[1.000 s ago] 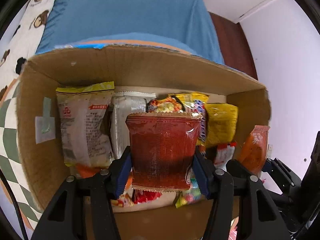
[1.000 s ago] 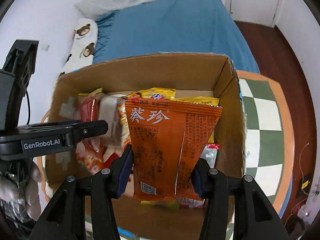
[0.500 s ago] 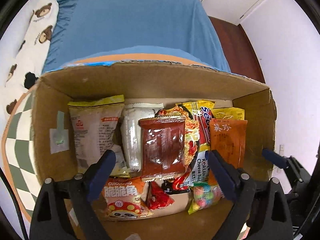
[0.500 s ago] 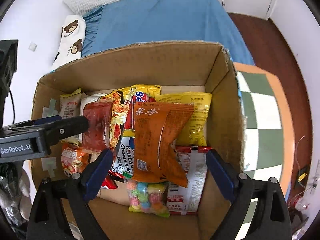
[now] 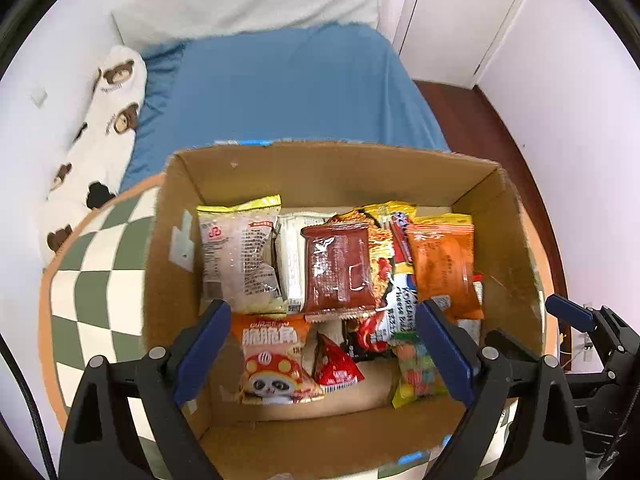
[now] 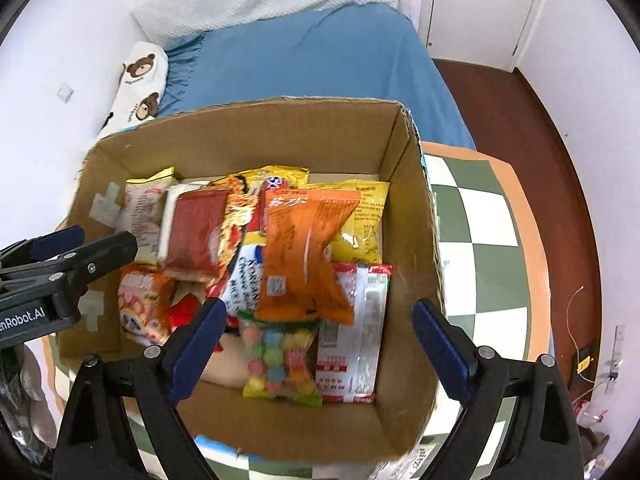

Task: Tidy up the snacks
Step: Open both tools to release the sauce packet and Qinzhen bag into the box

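Note:
A cardboard box (image 5: 320, 164) (image 6: 416, 208) holds several snack packets. A dark red packet (image 5: 338, 268) (image 6: 192, 232) lies on top in the middle. An orange packet (image 5: 444, 268) (image 6: 304, 256) lies on top toward the right. My left gripper (image 5: 322, 350) is open and empty above the box's near side. My right gripper (image 6: 316, 346) is open and empty above a candy bag (image 6: 280, 354). The left gripper also shows in the right wrist view (image 6: 64, 260) at the left.
The box stands on a green-and-white checkered table (image 5: 100, 264) (image 6: 488, 224) with an orange rim. A blue bed (image 5: 280, 88) and a bear-print pillow (image 5: 108, 112) lie behind it. White walls and a dark wood floor (image 6: 520, 120) are to the right.
Both grippers opened and let go of their packets, the dark red one and the orange one, which now lie in the box. Both grippers have pulled up and back.

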`<state>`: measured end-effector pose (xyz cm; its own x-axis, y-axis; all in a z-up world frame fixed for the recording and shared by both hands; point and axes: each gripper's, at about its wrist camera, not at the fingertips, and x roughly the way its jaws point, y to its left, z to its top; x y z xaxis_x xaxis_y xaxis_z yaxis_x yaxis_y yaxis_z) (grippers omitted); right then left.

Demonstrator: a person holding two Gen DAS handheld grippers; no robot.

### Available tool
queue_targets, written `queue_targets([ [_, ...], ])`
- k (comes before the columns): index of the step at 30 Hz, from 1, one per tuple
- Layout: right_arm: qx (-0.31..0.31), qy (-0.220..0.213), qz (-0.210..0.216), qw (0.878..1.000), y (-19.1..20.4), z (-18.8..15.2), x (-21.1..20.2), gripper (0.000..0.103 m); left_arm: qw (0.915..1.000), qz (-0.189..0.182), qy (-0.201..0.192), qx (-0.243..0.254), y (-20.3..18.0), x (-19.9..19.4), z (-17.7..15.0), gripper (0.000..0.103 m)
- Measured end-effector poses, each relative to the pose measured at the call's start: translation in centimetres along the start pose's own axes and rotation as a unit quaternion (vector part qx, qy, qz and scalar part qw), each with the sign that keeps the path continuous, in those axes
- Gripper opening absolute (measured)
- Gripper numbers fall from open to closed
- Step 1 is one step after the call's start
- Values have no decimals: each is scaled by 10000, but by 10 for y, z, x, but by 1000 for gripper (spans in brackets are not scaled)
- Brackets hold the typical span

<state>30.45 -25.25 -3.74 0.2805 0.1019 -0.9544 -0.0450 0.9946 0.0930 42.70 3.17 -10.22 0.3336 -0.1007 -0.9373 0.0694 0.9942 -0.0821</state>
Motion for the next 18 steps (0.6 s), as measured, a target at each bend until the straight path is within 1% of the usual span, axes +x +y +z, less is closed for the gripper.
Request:
queue_targets([
  [5, -65, -436, 37, 9990, 7, -20, -38, 96, 9992, 1, -376, 103, -6, -38, -22, 94],
  [9, -84, -701, 63, 9975, 11, -36, -64, 96, 9978, -43, -656, 34, -5, -65, -41, 94],
  [13, -121, -910, 106, 9957, 14, -54, -89, 96, 9956, 45, -933, 47, -6, -90, -59, 94],
  [18, -152, -1257, 49, 9919, 15, -77, -121, 96, 9913, 153, -1308, -8, -4, -120, -81, 94],
])
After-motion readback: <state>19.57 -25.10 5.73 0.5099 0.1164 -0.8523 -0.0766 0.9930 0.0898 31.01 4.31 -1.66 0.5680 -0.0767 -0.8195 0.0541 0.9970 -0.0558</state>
